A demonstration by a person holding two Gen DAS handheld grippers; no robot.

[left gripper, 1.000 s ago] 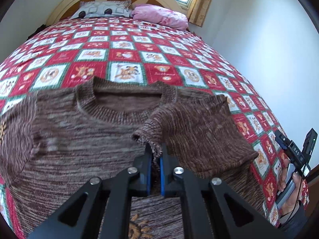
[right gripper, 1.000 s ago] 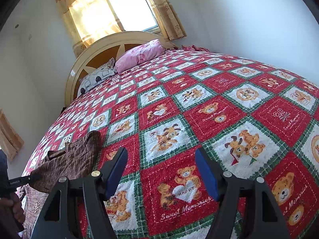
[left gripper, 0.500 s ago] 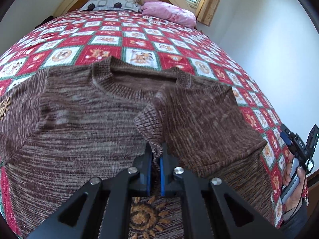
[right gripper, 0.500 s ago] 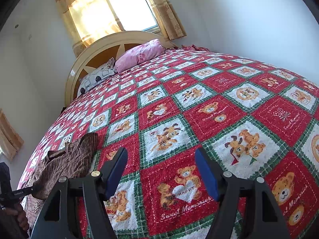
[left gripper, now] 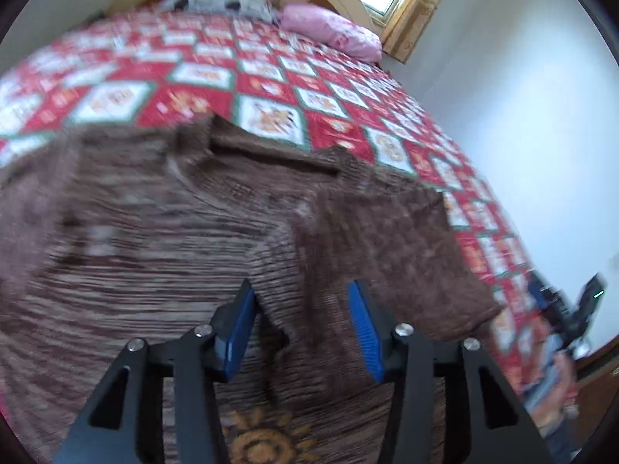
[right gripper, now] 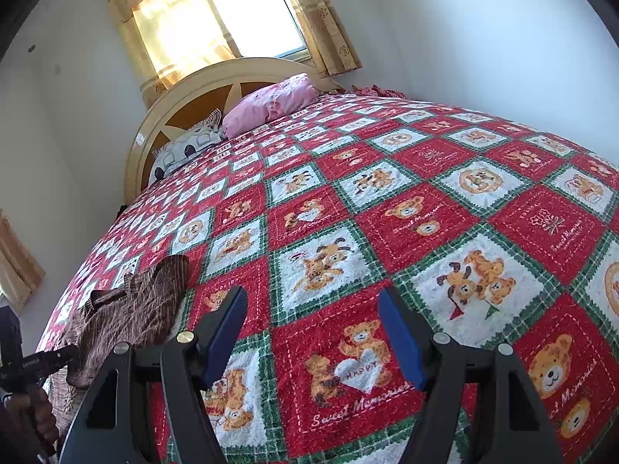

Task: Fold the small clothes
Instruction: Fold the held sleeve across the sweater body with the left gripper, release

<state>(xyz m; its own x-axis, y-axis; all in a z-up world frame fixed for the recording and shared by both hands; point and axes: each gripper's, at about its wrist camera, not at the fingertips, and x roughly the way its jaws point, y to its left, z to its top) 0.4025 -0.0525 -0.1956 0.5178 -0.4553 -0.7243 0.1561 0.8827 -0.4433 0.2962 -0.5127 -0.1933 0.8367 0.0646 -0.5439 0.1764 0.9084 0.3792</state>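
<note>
Between my left fingers (left gripper: pixel 301 328), which have just been opening, the brown knit sweater's sleeve cuff (left gripper: pixel 305 309) lies loose; no pad presses it. If I pull back carelessly, a blue pad (left gripper: pixel 363 328) may snag the knit and drag the folded sleeve off the sweater (left gripper: pixel 135 239), which spreads ahead and to the left of these fingers on the bed (left gripper: pixel 271 77). My right fingers (right gripper: pixel 313 332) stand wide apart, holding nothing, above the teddy-bear quilt (right gripper: pixel 425 193); the sweater sits well off to their left, so reaching across could rumple it.
</note>
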